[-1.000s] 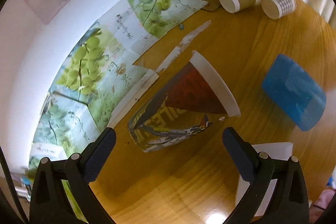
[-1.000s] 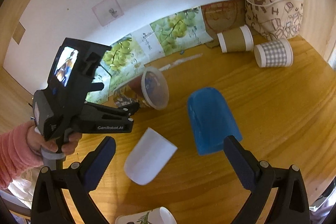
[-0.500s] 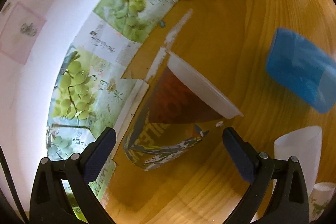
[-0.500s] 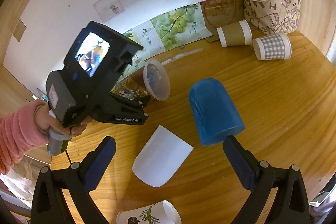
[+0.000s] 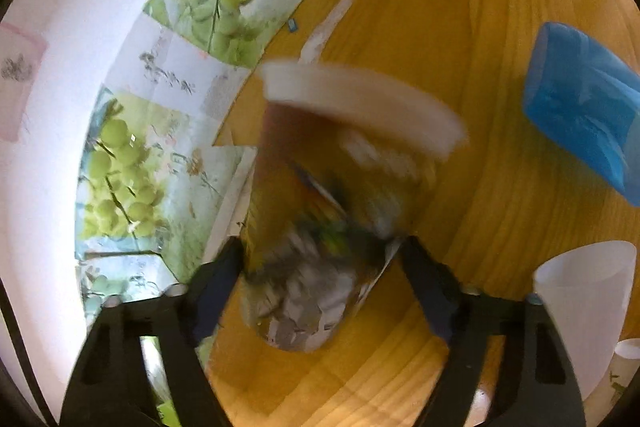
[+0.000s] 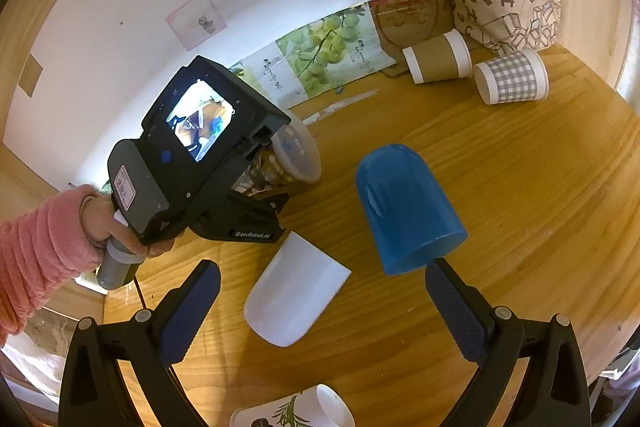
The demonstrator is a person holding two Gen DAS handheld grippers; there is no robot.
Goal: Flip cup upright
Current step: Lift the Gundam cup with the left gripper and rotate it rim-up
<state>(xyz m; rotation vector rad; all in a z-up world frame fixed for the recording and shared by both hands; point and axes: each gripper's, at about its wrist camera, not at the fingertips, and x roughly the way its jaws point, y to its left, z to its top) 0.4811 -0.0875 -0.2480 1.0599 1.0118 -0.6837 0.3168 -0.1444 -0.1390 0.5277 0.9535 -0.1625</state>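
A printed clear cup with a white rim (image 5: 320, 195) lies on its side on the wooden table, blurred by motion. My left gripper (image 5: 320, 267) has its fingers (image 5: 218, 275) closed against the sides of the cup's base. In the right wrist view the same cup (image 6: 292, 159) shows behind the left gripper's body (image 6: 200, 155), rim facing right. My right gripper (image 6: 320, 311) is open and empty, above a white cup (image 6: 294, 291) lying on its side.
A blue cup (image 6: 404, 211) lies on its side, also in the left wrist view (image 5: 584, 111). A brown cup (image 6: 438, 57) and a checked cup (image 6: 512, 77) lie at the back by a fabric bag (image 6: 504, 7). Grape posters (image 5: 160, 107) line the wall. Another printed cup (image 6: 296, 411) lies near the front.
My left gripper has moved forward onto the printed cup and its fingers have closed from wide open onto the cup's base. The right gripper has barely moved.
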